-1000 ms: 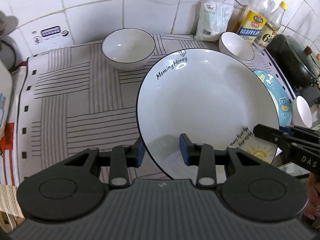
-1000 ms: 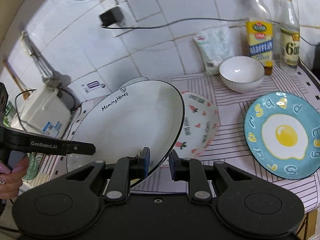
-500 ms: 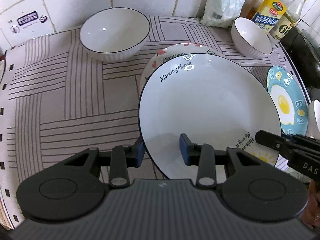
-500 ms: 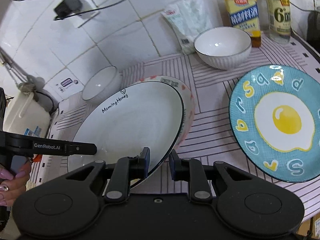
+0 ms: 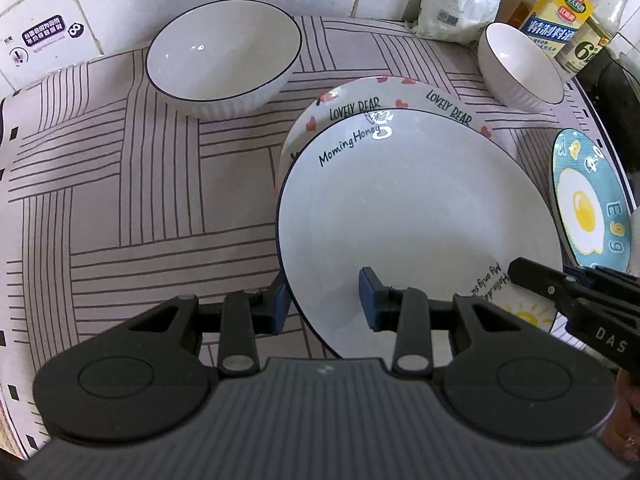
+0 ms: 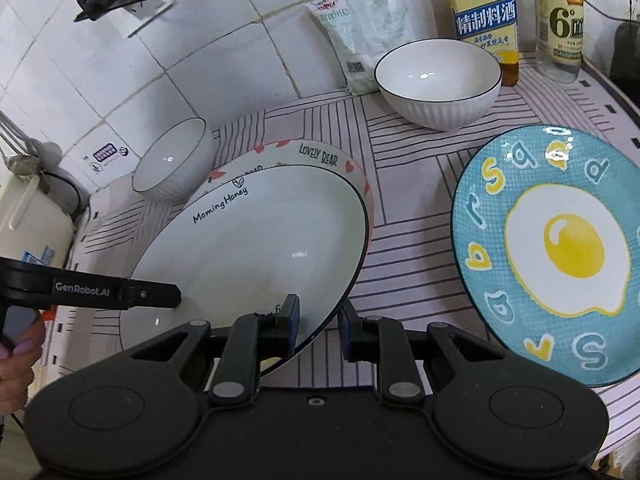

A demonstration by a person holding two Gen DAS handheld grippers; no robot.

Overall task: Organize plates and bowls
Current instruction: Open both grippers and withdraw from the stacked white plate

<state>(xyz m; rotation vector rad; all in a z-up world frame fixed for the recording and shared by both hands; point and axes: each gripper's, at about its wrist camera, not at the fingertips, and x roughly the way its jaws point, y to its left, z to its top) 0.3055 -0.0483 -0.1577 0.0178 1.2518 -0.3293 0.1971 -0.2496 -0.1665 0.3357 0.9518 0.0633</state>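
At the far left of the striped surface [image 5: 120,184], near the tiled wall, stands a large bowl [image 5: 224,56], upright and empty. Right of it, in the middle, the white plate [image 5: 416,216] lettered "Morning Honey" is held by both tools over the heart plate [image 5: 404,100] marked "Lovely Bear", covering most of it so only the far rim of the heart plate shows; whether the two plates touch cannot be told. The left tool [image 5: 322,300] grips the white plate's near left rim, one blue pad outside the rim and the other on the plate's inner face, its jaws narrow and clamped on the rim. In the right wrist view the right tool [image 6: 318,320] pinches the same plate at its near right rim in the same way, jaws narrow, one pad on top and one outside the edge; the left tool's black finger reaches in from the left there, with part of a hand [image 6: 16,360] behind it. Further right, a small bowl [image 6: 438,80] sits upright at the far side, just in front of a white bag [image 6: 360,20] and two bottles [image 6: 486,12] against the wall. At the right, the blue egg plate [image 6: 560,248] lies flat on the surface, apart from the held plate.
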